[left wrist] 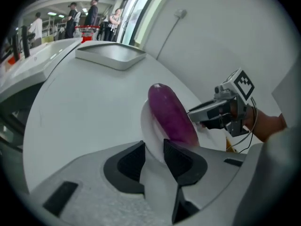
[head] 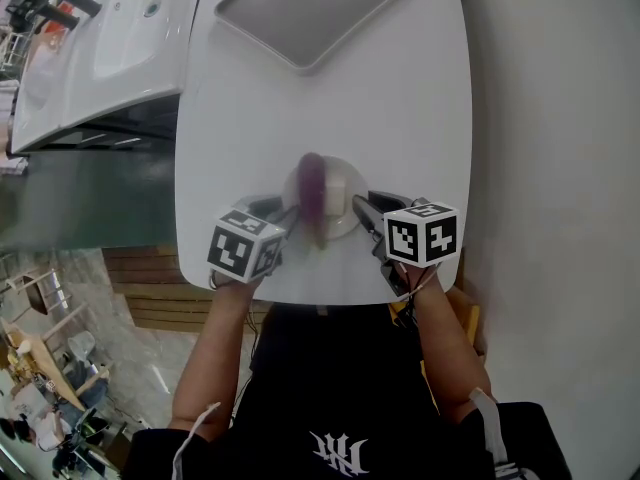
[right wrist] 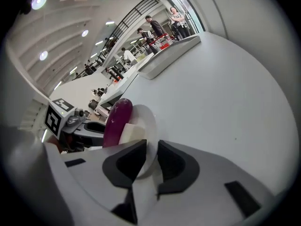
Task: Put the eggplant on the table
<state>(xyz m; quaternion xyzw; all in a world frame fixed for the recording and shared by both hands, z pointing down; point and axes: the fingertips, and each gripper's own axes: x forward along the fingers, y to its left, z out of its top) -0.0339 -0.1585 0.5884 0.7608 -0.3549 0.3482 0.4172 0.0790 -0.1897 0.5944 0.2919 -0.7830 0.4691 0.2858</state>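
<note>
Left gripper view has the left gripper (left wrist: pixel 154 150) with its jaws apart and the rim of a white plate (left wrist: pixel 146 126) standing in the gap, and neither pad seems to press on it. The right gripper (right wrist: pixel 151 150) looks much the same in its own view. Its jaws are parted round the opposite rim, with a sliver of space showing on at least one side. On the plate lies the purple eggplant (left wrist: pixel 171 114), its length running toward 12 o'clock in the head view, with a pale block (right wrist: pixel 133 131) just beside it at 3 o'clock. From the plate, the left gripper sits at about 8 o'clock and the right at about 4 o'clock. The plate rests on the white table (head: pixel 400 98) near its 6 o'clock edge, and a grey tray (head: pixel 310 3) lies well apart at the 12 o'clock end. By the look of it the eggplant, carried on its plate, is already down on the table. What remains seems to be drawing both grippers back off the rim without dragging the plate. Whether the plate sits fully flat is too blurred to tell.
</note>
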